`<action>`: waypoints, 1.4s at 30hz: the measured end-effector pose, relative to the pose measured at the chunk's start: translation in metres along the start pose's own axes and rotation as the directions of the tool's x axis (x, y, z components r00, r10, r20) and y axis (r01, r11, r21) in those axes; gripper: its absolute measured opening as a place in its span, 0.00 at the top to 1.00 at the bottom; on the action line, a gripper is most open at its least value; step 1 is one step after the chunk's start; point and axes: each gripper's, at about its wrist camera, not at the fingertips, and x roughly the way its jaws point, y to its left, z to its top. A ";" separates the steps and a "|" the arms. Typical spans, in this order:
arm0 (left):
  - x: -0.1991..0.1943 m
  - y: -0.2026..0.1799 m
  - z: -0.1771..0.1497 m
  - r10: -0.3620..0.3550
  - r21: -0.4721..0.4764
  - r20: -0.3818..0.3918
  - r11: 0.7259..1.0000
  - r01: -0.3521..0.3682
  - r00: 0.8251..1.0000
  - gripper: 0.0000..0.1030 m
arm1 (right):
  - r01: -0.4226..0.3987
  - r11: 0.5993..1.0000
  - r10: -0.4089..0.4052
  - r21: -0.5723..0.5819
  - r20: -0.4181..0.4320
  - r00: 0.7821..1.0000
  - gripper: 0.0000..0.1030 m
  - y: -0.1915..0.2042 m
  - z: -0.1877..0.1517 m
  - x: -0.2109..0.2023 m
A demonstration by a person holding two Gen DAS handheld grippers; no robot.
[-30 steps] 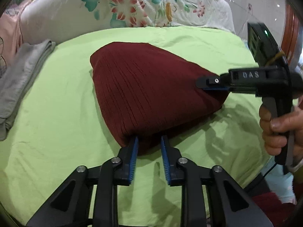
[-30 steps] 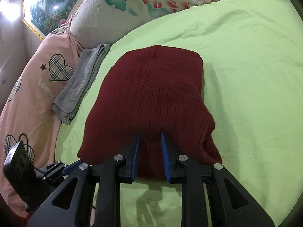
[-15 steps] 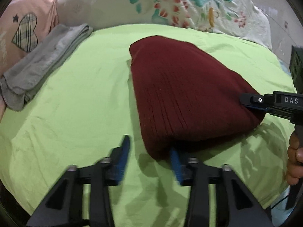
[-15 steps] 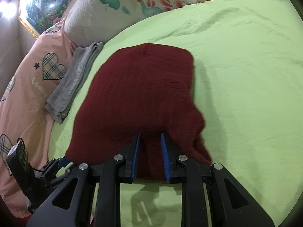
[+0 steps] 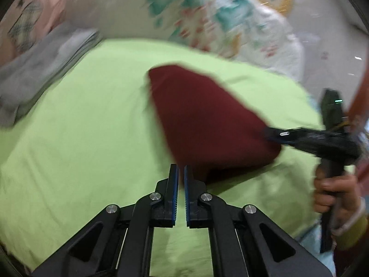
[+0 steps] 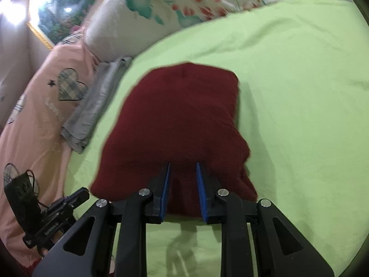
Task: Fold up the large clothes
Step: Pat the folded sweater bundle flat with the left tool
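Observation:
A folded dark red knit garment [image 5: 207, 120] lies on the green bedsheet [image 5: 80, 138]. In the left wrist view my left gripper [image 5: 181, 169] is shut and empty, just off the garment's near left corner. My right gripper shows there at the right [image 5: 272, 135], gripping the garment's right corner. In the right wrist view the right gripper [image 6: 182, 168] is shut on the near edge of the red garment [image 6: 180, 120], with cloth between its blue pads. The left gripper [image 6: 78, 196] shows at the lower left, clear of the garment.
A folded grey garment [image 6: 96, 108] lies at the left edge of the sheet [image 6: 299, 92]. A pink heart-print cloth [image 6: 39, 115] and a floral pillow [image 6: 161, 7] lie behind. The view is motion-blurred.
My left gripper let go of the garment's corner, opened wide, then shut empty beside it. The right gripper kept its hold and the garment shifted slightly.

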 end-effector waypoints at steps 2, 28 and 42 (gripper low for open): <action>-0.004 -0.011 0.013 -0.081 0.037 0.023 0.996 0.080 0.996 0.98 | -0.008 1.000 0.008 -0.012 0.012 1.000 0.77 0.005 0.003 -0.004; 0.012 -0.016 0.021 -0.227 0.061 -0.027 0.972 0.228 0.974 0.97 | 0.039 0.999 -0.039 0.006 0.015 0.999 0.77 -0.003 0.006 -0.003; 0.073 -0.004 0.019 -0.120 0.037 -0.151 0.991 0.126 0.981 0.96 | 0.099 0.994 -0.096 0.037 -0.066 0.993 0.77 -0.022 -0.007 0.025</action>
